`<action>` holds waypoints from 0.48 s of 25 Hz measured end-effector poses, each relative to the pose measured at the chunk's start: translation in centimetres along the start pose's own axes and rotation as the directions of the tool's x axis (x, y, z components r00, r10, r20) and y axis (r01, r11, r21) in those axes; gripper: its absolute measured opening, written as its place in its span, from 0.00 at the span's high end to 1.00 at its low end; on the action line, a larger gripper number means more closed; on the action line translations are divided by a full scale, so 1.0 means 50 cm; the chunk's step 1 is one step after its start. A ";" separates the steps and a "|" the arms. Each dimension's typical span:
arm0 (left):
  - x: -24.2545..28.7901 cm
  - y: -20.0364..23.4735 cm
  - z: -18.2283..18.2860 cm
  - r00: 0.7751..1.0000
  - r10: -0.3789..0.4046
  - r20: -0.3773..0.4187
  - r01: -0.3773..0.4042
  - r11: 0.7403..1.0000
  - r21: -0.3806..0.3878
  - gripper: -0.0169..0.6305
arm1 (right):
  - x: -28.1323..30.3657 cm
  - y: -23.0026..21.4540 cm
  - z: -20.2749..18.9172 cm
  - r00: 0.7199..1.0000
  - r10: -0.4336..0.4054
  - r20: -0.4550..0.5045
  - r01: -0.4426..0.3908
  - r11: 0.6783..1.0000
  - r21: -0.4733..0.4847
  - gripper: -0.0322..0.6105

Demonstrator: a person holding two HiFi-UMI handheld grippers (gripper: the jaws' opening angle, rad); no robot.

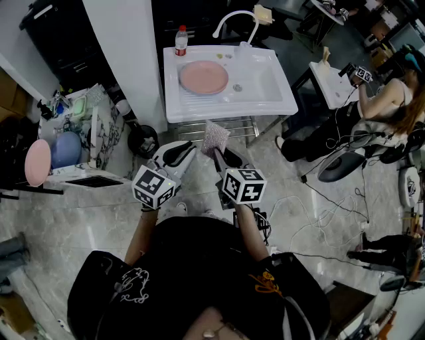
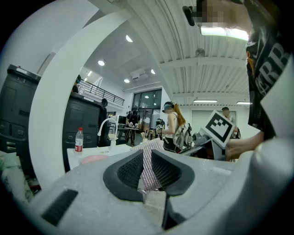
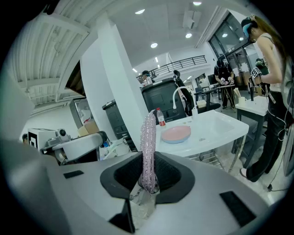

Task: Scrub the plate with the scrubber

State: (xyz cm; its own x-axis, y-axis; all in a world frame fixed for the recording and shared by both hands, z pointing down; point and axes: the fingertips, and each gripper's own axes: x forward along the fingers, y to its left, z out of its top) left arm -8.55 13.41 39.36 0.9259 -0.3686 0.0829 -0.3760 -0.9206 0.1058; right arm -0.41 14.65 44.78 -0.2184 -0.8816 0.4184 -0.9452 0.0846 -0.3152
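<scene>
A workshop room with a grey marble floor (image 1: 86, 212); a white sink (image 1: 272, 99) stands ahead of the person.

The right gripper (image 3: 149, 161) is clamped on the scrubber (image 3: 148, 137), a pinkish, glittery mesh pad held upright and edge-on between the dark pads, its top rising well above them. The left gripper (image 1: 183, 153) is just beside it, jaws apart and holding nothing. In the left gripper view the scrubber shows through the gap between them, beyond the pads. Both grippers are held in the air in front of the person's chest, short of the sink and pointing towards it.

The plate (image 1: 203, 77), pink and round, lies flat on the left part of the sink top, well apart from the scrubber. A bottle (image 1: 180, 41) with a red cap stands upright at the sink's back left corner, and a white curved tap (image 1: 232, 18) rises at the back rim. To the right, another person (image 1: 392, 99) sits near a second white table.
</scene>
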 end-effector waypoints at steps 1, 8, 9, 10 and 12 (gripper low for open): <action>0.003 -0.001 0.001 1.000 0.002 0.004 -0.002 1.000 0.000 0.87 | 0.001 -0.003 0.002 1.000 0.000 -0.003 0.000 1.000 -0.008 0.83; 0.014 -0.003 0.003 1.000 0.011 -0.009 -0.011 1.000 0.011 0.87 | 0.008 -0.005 0.013 1.000 0.012 -0.009 -0.012 1.000 -0.028 0.83; 0.013 -0.003 0.004 1.000 0.011 -0.012 -0.011 1.000 0.011 0.87 | 0.008 -0.003 0.013 1.000 0.013 -0.010 -0.014 0.999 -0.029 0.83; 0.011 -0.002 0.003 1.000 0.011 -0.014 -0.011 1.000 0.013 0.87 | 0.009 0.001 0.013 1.000 0.015 -0.011 -0.015 0.999 -0.030 0.83; 0.006 0.002 0.001 1.000 0.013 -0.019 -0.012 1.000 0.016 0.87 | 0.012 0.007 0.012 1.000 0.016 -0.012 -0.016 0.999 -0.031 0.83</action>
State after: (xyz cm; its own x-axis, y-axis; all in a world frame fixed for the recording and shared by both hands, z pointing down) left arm -8.29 13.21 39.33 0.9201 -0.3777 0.1035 -0.3867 -0.9179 0.0885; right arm -0.75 13.88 44.41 -0.2360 -0.8747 0.4232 -0.9488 0.1132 -0.2951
